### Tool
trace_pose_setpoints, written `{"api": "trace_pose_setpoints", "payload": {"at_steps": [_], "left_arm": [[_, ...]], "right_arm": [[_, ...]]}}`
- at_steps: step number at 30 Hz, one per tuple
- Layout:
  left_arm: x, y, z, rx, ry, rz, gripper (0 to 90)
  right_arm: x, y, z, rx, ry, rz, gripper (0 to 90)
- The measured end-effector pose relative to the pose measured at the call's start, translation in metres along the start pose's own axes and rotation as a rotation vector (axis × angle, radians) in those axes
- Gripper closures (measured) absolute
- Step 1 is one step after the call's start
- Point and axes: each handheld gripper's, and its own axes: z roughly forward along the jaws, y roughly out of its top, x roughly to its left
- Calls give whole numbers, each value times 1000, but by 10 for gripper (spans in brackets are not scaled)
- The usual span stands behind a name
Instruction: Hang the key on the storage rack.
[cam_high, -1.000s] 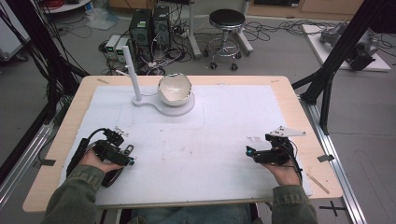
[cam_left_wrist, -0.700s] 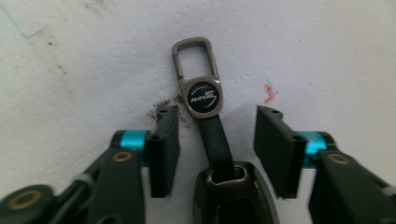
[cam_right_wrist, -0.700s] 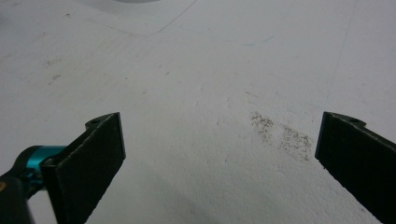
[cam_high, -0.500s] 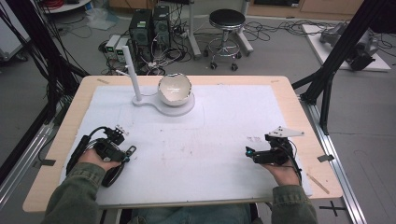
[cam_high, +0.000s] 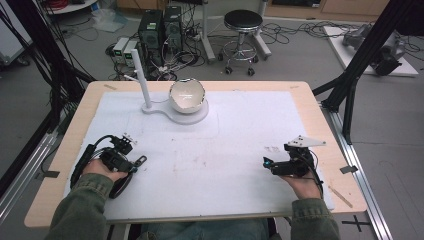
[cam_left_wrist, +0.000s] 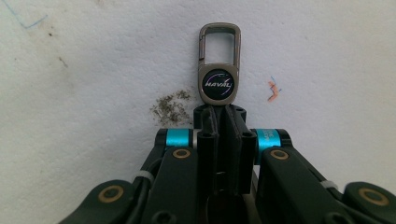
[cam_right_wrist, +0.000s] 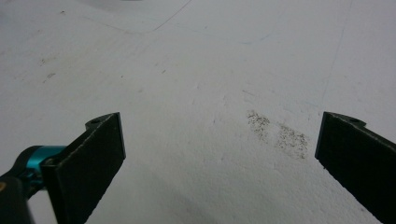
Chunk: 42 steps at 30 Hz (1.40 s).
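Jaws of the left gripper (cam_left_wrist: 219, 122), having just been closing, pinch the lower end of the key clip (cam_left_wrist: 219, 70) flat on the bench (cam_high: 210, 165), so lift straight without twisting, while the right gripper (cam_right_wrist: 219, 154) gapes wide, empty.

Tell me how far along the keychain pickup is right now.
Done: the left gripper has just been closing and is now clamped on the bottom end of the metal keychain clip, which lies on the white mat. In hand: that grip. Left: lifting it; the right gripper is open and empty.
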Motion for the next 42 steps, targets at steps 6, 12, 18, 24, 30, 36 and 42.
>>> {"api": "trace_pose_setpoints", "payload": {"at_steps": [6, 12, 18, 24, 30, 36, 42], "left_arm": [[0, 0, -1, -4, -25, 1, 843], [0, 2, -8, -48, -87, 28, 841], [2, 8, -21, -72, -92, 42, 840], [5, 15, -38, -94, -95, 52, 840], [8, 22, -51, -109, -106, 56, 840], [10, 31, -66, -118, -146, 87, 840], [12, 43, -80, -123, -132, 110, 839]], "right_arm": [[0, 0, -1, 0, -1, 5, 6], [0, 0, 0, 3, -4, 1, 6], [0, 0, 0, 0, -2, 2, 6], [0, 0, 0, 1, -2, 7, 6], [0, 0, 0, 2, 1, 9, 6], [0, 0, 0, 7, 1, 7, 6], [0, 0, 1, 10, 9, 4, 6]]}}
